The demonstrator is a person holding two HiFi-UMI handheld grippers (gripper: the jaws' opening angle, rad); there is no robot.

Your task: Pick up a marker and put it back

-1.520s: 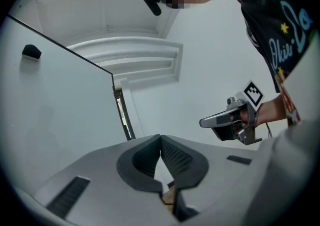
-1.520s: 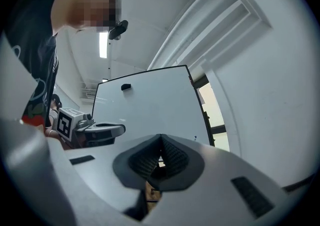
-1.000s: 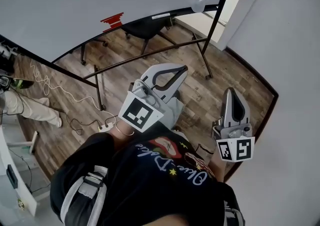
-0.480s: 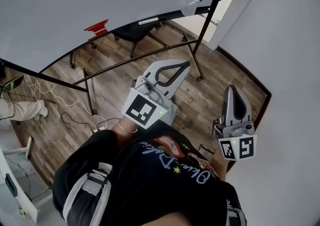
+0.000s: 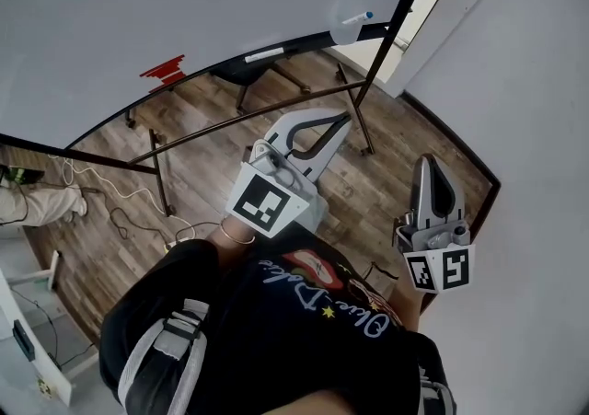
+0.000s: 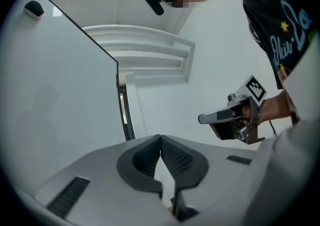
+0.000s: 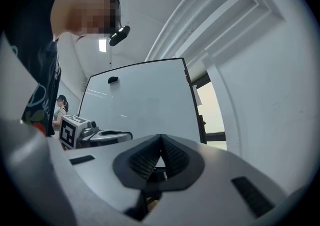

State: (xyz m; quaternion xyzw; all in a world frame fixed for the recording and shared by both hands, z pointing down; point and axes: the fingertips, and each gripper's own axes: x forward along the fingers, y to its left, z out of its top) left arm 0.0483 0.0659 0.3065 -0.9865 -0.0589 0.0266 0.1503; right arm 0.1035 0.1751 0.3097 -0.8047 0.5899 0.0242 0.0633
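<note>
A blue-capped marker (image 5: 357, 17) lies on the tray (image 5: 304, 39) along the whiteboard's lower edge, far ahead of both grippers. A white stick (image 5: 264, 53) and a red object (image 5: 163, 68) rest on the same tray further left. My left gripper (image 5: 343, 120) is held at chest height, its jaws shut with nothing between them; its own view shows the closed tips (image 6: 160, 137). To its right, my right gripper (image 5: 429, 163) points forward, also shut and empty (image 7: 160, 136). Neither gripper is near the marker.
The whiteboard (image 7: 140, 99) stands on a black metal frame (image 5: 368, 82) over a wooden floor (image 5: 212, 174). A white wall (image 5: 534, 128) runs close on the right. Cables and a power strip (image 5: 175, 238) lie on the floor at the left. A person (image 7: 62, 104) stands far off.
The head view has drifted, so the whiteboard tray and its items sit further left and higher in the picture. Both grippers stay shut and nearly where they were.
</note>
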